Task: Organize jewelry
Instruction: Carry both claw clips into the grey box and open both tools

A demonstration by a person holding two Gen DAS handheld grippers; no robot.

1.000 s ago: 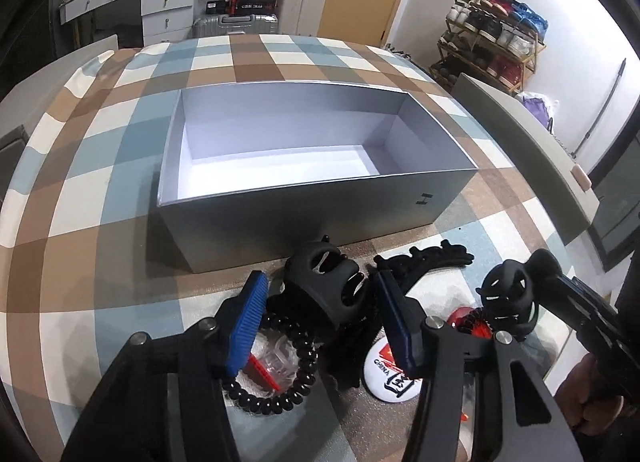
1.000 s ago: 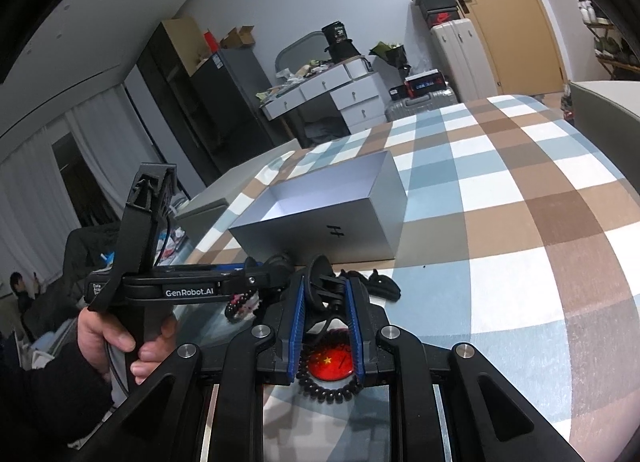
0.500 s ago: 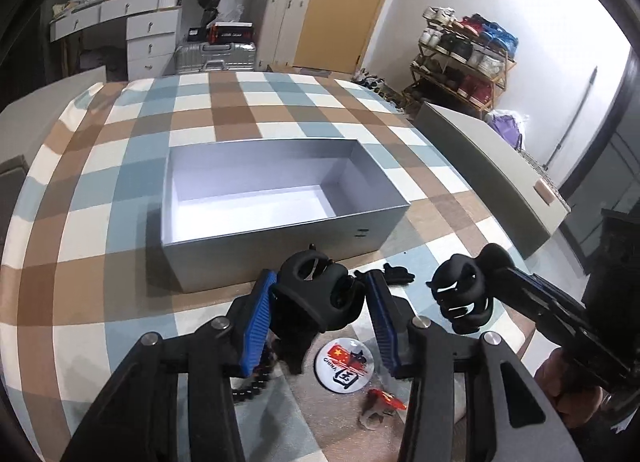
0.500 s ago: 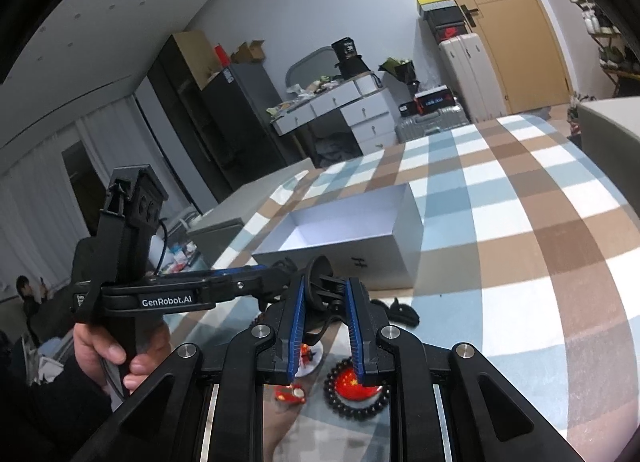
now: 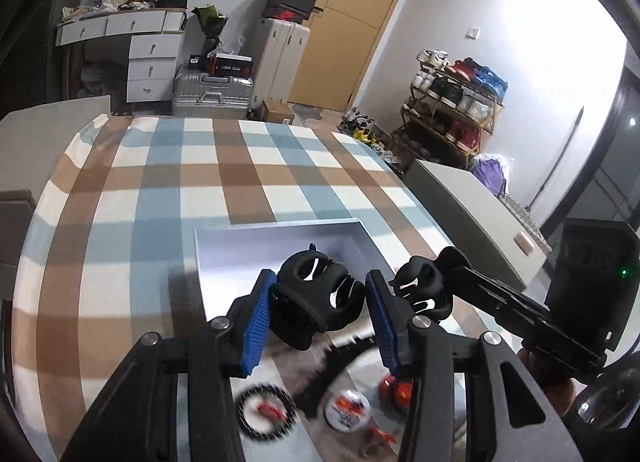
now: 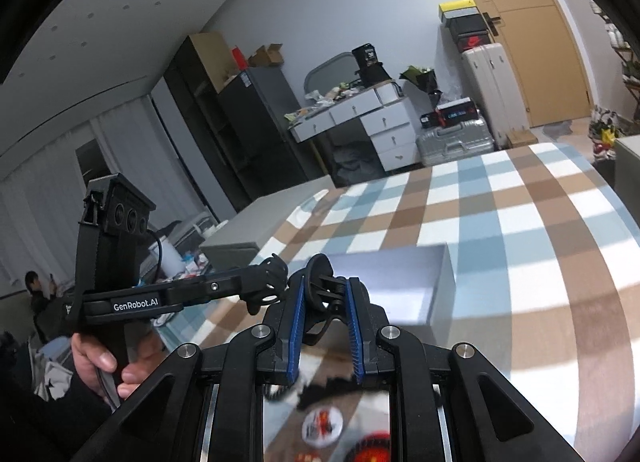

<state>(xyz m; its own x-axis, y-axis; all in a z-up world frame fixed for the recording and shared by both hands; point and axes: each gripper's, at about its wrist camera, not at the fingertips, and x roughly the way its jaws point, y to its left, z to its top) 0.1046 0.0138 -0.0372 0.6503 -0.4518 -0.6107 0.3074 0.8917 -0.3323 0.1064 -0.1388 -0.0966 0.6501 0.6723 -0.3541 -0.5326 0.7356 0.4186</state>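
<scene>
My left gripper [image 5: 318, 298] is shut on a black claw hair clip [image 5: 316, 294] and holds it in the air in front of the open grey box [image 5: 240, 262]. My right gripper [image 6: 326, 302] is shut on a second black claw clip [image 6: 320, 294], also raised; it shows in the left wrist view [image 5: 420, 286] just right of the first clip. The box also shows in the right wrist view [image 6: 404, 286]. Below on the table lie a black bead bracelet [image 5: 264, 410], a round badge [image 5: 346, 410] and a red piece [image 5: 396, 390], all blurred.
The checked tablecloth [image 5: 200, 182] covers the table beyond the box. A grey box lid [image 5: 468, 214] stands off the table's right edge. The hand holding the left gripper [image 6: 104, 358] is at the left in the right wrist view. Furniture stands behind the table.
Both grippers rose from the table with their clips and tilted up toward the box. The left gripper closed on its clip a second ago.
</scene>
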